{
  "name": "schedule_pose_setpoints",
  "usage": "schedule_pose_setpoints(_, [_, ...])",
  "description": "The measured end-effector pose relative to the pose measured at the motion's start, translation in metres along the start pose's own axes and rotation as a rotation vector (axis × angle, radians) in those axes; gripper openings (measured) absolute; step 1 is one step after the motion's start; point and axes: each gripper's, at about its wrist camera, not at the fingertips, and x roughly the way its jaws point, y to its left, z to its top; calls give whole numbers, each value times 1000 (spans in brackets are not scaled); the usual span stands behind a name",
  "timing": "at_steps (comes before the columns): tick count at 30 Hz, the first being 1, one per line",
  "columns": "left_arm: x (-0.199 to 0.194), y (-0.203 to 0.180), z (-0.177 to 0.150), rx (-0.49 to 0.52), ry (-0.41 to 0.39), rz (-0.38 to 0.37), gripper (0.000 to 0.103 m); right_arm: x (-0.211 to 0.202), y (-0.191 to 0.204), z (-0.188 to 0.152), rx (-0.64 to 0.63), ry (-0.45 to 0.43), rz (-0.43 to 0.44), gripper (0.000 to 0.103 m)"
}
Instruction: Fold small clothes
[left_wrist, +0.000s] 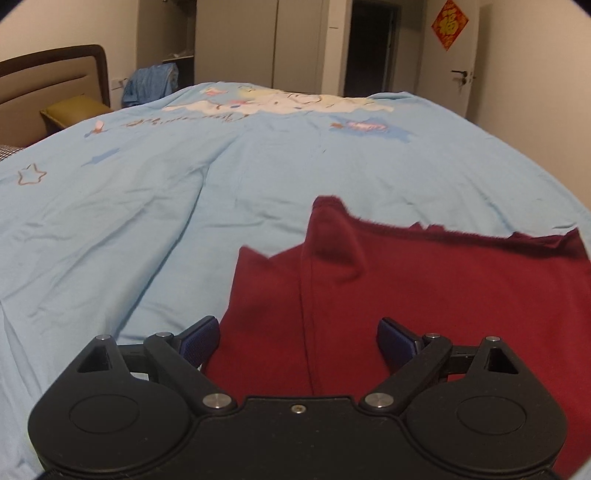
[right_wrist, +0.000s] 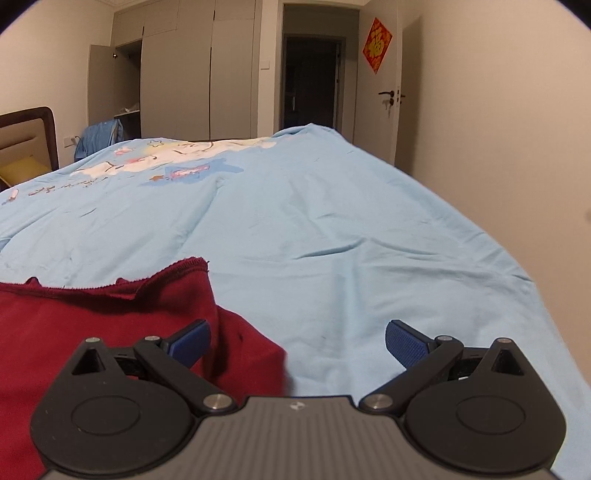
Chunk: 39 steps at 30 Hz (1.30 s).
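Note:
A dark red garment (left_wrist: 424, 288) lies spread on the light blue bed cover (left_wrist: 147, 221), its frayed far edge toward the room. My left gripper (left_wrist: 297, 341) is open and hovers over the garment's left part, with a seam running up between its blue pads (left_wrist: 201, 341). In the right wrist view the same garment (right_wrist: 92, 317) fills the lower left, its right corner bunched. My right gripper (right_wrist: 297, 345) is open at that corner: the left pad is over the red cloth, the right pad over bare cover (right_wrist: 369, 240).
The bed's headboard (left_wrist: 55, 77) and a yellow pillow (left_wrist: 74, 109) are at the far left. Blue clothing (left_wrist: 151, 83) hangs beside an open wardrobe (right_wrist: 122, 81). A dark doorway (right_wrist: 310, 81) and a white door with a red ornament (right_wrist: 376, 44) stand beyond the bed.

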Motion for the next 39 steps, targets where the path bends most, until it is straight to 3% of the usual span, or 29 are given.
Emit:
schedule_pose_setpoints(4, [2,11,-8,-57,-7,-19,95,-30,-15,-24,-12,7,28,103])
schedule_pose_setpoints(8, [-3,15,-11,-91,-4,-27,97,-35,-21,-57,-28,73,32,103])
schedule_pose_setpoints(15, [-43,19,-25,-172,-34,-32,102,-59,-20,-60,26,2,12,103])
schedule_pose_setpoints(22, [-86,20,-55,-316,-35,-48,102,-103,26,-61,-79,-149,74,103])
schedule_pose_setpoints(28, [-95,8,-80,-352,-20,-110,102,-118,87,-72,-227,-228,184,103])
schedule_pose_setpoints(33, [-93,5,-89,-420,-21,-160,102,-117,126,-82,-311,-251,231,103])
schedule_pose_setpoints(39, [-83,8,-91,-551,-19,-285,102,-105,140,-90,-311,-235,239,103])
